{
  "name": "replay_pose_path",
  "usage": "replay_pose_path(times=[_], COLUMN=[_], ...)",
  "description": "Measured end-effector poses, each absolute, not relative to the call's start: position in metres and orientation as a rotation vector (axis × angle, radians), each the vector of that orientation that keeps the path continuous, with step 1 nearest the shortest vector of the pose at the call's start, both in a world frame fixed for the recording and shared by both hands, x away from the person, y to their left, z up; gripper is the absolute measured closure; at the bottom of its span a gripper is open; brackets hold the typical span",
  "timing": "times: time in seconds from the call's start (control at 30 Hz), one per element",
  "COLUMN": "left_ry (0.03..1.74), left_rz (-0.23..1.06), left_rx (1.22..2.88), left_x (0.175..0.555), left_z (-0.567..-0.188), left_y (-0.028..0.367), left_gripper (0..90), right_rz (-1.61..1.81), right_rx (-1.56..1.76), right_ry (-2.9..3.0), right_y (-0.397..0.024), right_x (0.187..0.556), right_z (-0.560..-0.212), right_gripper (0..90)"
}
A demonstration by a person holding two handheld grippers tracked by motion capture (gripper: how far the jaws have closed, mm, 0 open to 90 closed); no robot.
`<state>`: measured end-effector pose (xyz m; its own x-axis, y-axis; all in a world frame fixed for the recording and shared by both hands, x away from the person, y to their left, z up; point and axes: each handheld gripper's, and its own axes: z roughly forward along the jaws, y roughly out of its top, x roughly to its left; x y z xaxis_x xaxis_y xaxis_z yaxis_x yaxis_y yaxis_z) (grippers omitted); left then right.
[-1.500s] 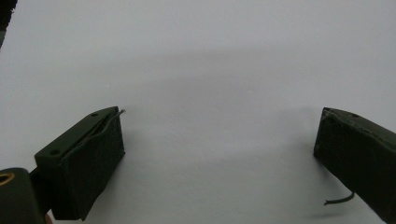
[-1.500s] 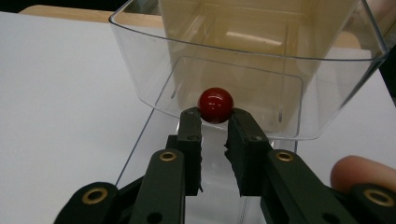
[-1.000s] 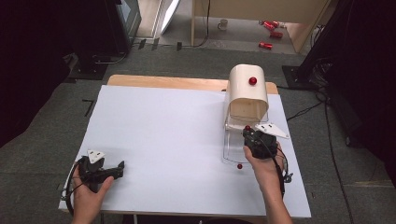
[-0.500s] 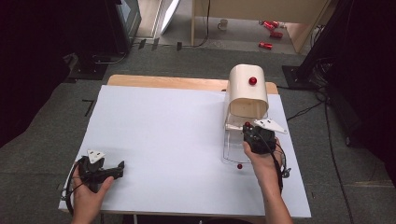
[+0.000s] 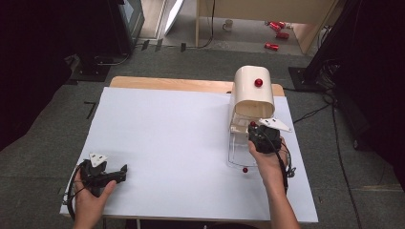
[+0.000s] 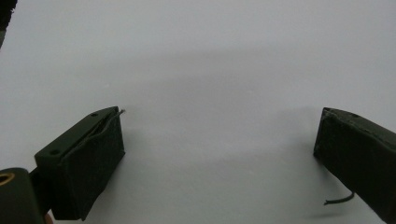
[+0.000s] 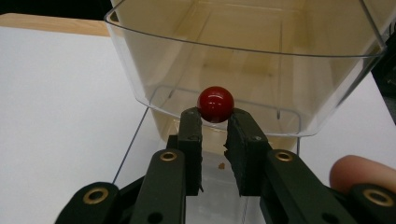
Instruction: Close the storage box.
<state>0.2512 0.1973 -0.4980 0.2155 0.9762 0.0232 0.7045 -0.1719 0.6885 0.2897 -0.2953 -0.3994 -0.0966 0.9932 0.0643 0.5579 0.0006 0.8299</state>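
Observation:
A cream box (image 5: 250, 95) with a rounded top and a red knob (image 5: 258, 82) stands at the back right of the white table (image 5: 167, 133). A clear plastic flap (image 7: 243, 60) curves out from its front. My right gripper (image 7: 215, 120) is shut on a small red ball knob (image 7: 215, 103) at the flap's lower rim, just in front of the box (image 5: 253, 128). A clear tray (image 5: 236, 155) with another red ball (image 5: 245, 169) at its near edge lies below the hand. My left gripper (image 5: 123, 172) rests at the front left, open, with bare table between its jaws (image 6: 219, 135).
A strip of wooden tabletop (image 5: 167, 83) shows behind the white sheet. Cables (image 5: 286, 167) trail by the right wrist near the right edge. Red cans (image 5: 274, 45) and a cup (image 5: 229, 24) sit on the floor far behind.
My right gripper, with the small red knob in it, has crept slightly toward the box. The left gripper has not moved.

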Motion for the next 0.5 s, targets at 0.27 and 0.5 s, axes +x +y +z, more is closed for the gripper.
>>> replay_pose_path(times=[0.27,0.5], left_ry=[1.549,1.549], left_rz=[0.645,0.645], left_rx=[1.945,1.945], left_x=[0.251,0.251], left_z=[-0.498,-0.498], left_y=[0.197,0.197], left_gripper=[1.6,1.6], right_rz=[0.978,0.975], right_rx=[1.613,1.617], right_ry=[1.703,1.697], right_y=[-0.296,-0.296], right_x=[0.296,0.301], right_z=[-0.399,-0.400], right_gripper=[77.2,77.2])
